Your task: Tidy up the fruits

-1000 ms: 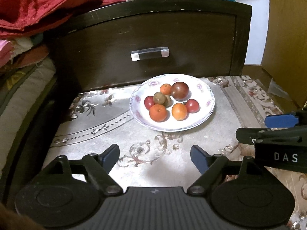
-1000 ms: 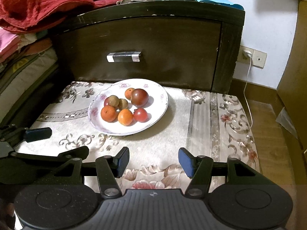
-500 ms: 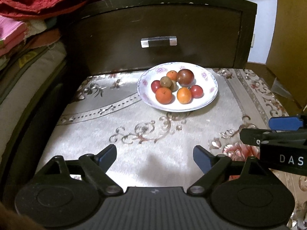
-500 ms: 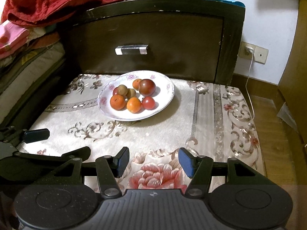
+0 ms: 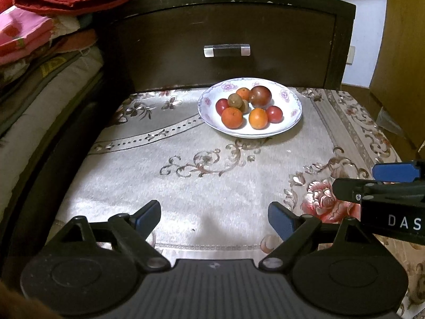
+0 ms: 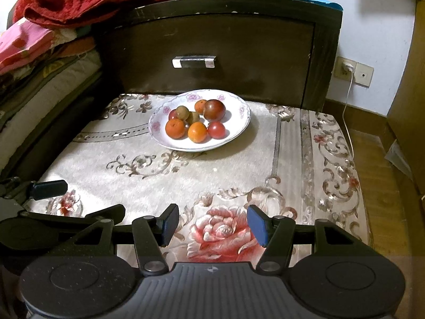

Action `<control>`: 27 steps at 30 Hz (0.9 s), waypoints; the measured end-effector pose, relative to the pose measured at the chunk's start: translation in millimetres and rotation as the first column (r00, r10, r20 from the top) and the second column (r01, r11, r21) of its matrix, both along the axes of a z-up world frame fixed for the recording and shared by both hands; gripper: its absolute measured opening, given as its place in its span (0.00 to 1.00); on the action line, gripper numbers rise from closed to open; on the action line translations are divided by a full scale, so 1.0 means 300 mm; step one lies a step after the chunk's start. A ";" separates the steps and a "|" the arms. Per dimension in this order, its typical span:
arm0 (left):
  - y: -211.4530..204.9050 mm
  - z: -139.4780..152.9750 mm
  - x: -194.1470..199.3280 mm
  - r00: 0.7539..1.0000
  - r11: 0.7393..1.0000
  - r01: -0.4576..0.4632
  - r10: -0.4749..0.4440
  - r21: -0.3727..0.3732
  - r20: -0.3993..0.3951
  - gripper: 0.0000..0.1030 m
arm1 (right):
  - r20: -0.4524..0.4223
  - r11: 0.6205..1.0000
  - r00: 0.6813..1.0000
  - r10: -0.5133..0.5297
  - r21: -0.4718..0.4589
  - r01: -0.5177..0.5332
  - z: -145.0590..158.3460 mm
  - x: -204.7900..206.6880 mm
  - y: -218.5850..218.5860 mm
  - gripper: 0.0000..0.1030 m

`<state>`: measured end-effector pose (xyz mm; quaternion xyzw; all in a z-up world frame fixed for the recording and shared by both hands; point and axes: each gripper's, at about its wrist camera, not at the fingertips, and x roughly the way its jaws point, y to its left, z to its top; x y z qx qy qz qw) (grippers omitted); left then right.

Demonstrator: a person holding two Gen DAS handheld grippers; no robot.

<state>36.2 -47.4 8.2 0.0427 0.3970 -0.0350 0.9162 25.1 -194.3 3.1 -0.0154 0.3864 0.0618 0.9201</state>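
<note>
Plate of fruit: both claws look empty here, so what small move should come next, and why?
Probably bring the right claw forward toward the plate. Both claws are open and empty, well short of the plate, and every fruit is piled on it. The small red fruit at the near right edge looks easiest to reach. The left claw sits equally far back.

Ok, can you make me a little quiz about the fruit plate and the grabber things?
1. True or false: the left gripper holds a fruit.
2. Where does the biggest, dark red fruit lie? A) on the cloth B) on the plate C) in the drawer
3. Fill in: the right gripper is ____, with nothing between its fingers.

Key: 1 false; 2 B; 3 open
</note>
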 end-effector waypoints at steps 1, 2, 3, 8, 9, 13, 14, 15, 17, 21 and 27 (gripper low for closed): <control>0.001 0.000 -0.005 1.000 1.000 -0.001 0.001 0.000 0.001 0.91 | 0.000 1.000 1.000 0.001 0.000 -0.001 0.000 -0.005 0.002 0.53; 0.002 0.001 -0.009 1.000 1.000 0.000 0.000 0.000 0.001 0.91 | 0.000 1.000 1.000 0.001 0.000 -0.001 0.001 -0.009 0.004 0.53; 0.003 0.000 -0.012 1.000 1.000 0.000 0.000 0.000 0.000 0.91 | -0.001 1.000 1.000 0.002 0.002 -0.002 0.001 -0.013 0.004 0.53; 0.006 -0.006 -0.024 1.000 1.000 0.002 -0.002 0.007 -0.005 0.91 | -0.007 1.000 1.000 0.001 0.002 -0.001 -0.003 -0.026 0.009 0.53; 0.007 -0.006 -0.026 1.000 1.000 0.003 -0.003 0.010 -0.005 0.91 | -0.009 1.000 1.000 0.000 0.002 0.000 -0.005 -0.029 0.011 0.53; 0.009 -0.013 -0.030 1.000 1.000 0.005 -0.005 0.018 -0.009 0.91 | -0.015 1.000 1.000 -0.003 0.000 0.003 -0.011 -0.037 0.016 0.53; 0.010 -0.013 -0.031 1.000 1.000 0.005 -0.005 0.018 -0.009 0.91 | -0.016 1.000 1.000 -0.004 -0.001 0.004 -0.012 -0.038 0.017 0.53; 0.011 -0.013 -0.033 1.000 1.000 0.005 -0.005 0.019 -0.009 0.91 | -0.017 1.000 1.000 -0.004 -0.002 0.004 -0.014 -0.038 0.018 0.53; 0.011 -0.014 -0.034 1.000 1.000 0.005 -0.005 0.019 -0.009 0.91 | -0.018 1.000 1.000 -0.003 -0.005 0.003 -0.016 -0.039 0.019 0.53; 0.011 -0.015 -0.035 1.000 1.000 0.006 -0.006 0.020 -0.006 0.91 | -0.019 1.000 1.000 -0.004 -0.007 0.004 -0.017 -0.040 0.020 0.53; 0.013 -0.017 -0.043 1.000 1.000 0.002 -0.002 0.025 0.005 0.91 | -0.018 1.000 1.000 -0.005 -0.006 0.005 -0.017 -0.041 0.022 0.53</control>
